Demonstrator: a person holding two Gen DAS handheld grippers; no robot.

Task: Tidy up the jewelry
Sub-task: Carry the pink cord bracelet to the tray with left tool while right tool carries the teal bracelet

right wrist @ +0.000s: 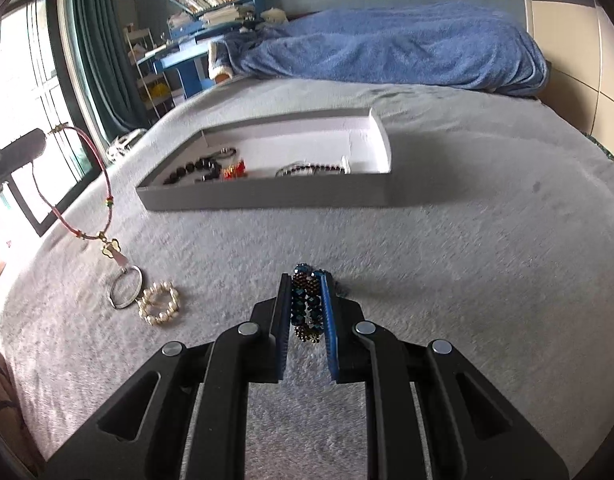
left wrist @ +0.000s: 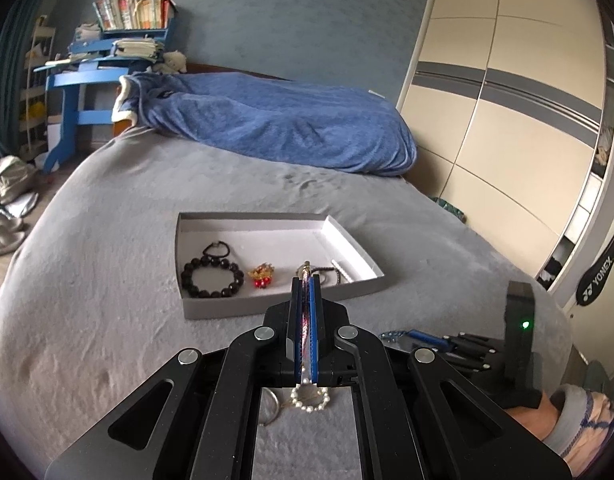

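Observation:
My left gripper (left wrist: 306, 280) is shut on the pink cord of a necklace (left wrist: 305, 320). Its pearl ring (left wrist: 310, 398) and metal ring (left wrist: 269, 404) hang down to the grey bed. In the right wrist view the same necklace (right wrist: 107, 184) droops from the left gripper (right wrist: 43, 140) at far left, its pearl ring (right wrist: 159, 304) lying on the cover. My right gripper (right wrist: 306, 278) is shut on a blue beaded bracelet (right wrist: 307, 304) just above the bed. Ahead lies a shallow grey tray (left wrist: 267, 224) holding a black bead bracelet (left wrist: 212, 278), a red and gold charm (left wrist: 261, 276) and dark bracelets (right wrist: 311, 169).
A rumpled blue blanket (left wrist: 275, 120) lies across the far end of the bed. A sliding wardrobe (left wrist: 507, 100) stands to the right, a cluttered blue desk (left wrist: 79, 80) at the back left. Shoes (left wrist: 3, 208) sit on the floor. A window (right wrist: 19, 100) is at left.

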